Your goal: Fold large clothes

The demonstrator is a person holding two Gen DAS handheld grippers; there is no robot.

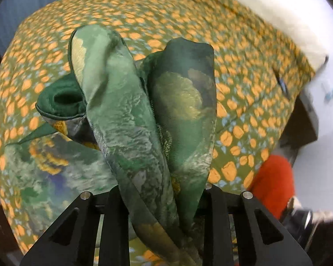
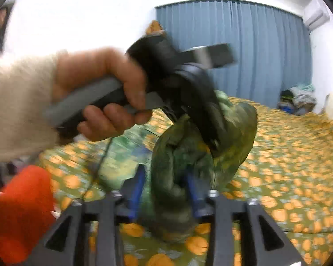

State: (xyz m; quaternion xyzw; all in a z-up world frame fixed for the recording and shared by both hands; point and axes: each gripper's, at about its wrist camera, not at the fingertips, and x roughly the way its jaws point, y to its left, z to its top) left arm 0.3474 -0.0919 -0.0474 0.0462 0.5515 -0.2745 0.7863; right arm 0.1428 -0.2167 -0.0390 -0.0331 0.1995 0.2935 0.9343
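Observation:
A green floral garment (image 1: 144, 110) of shiny fabric lies partly on the bed and is lifted in two places. My left gripper (image 1: 161, 199) is shut on a bunched fold of it, which stands up before the camera. In the right wrist view my right gripper (image 2: 164, 190) with blue fingertips (image 2: 137, 184) is shut on another bunch of the same garment (image 2: 182, 166). The left gripper (image 2: 211, 137), held by a hand in a cream sleeve, grips the cloth just above and beyond the right one.
The bed (image 1: 244, 66) has an olive cover with orange spots. An orange-red cloth (image 1: 275, 181) lies at its near edge, also in the right wrist view (image 2: 17, 212). Blue curtains (image 2: 244, 51) hang behind. A clothes pile (image 2: 297, 99) sits at the far corner.

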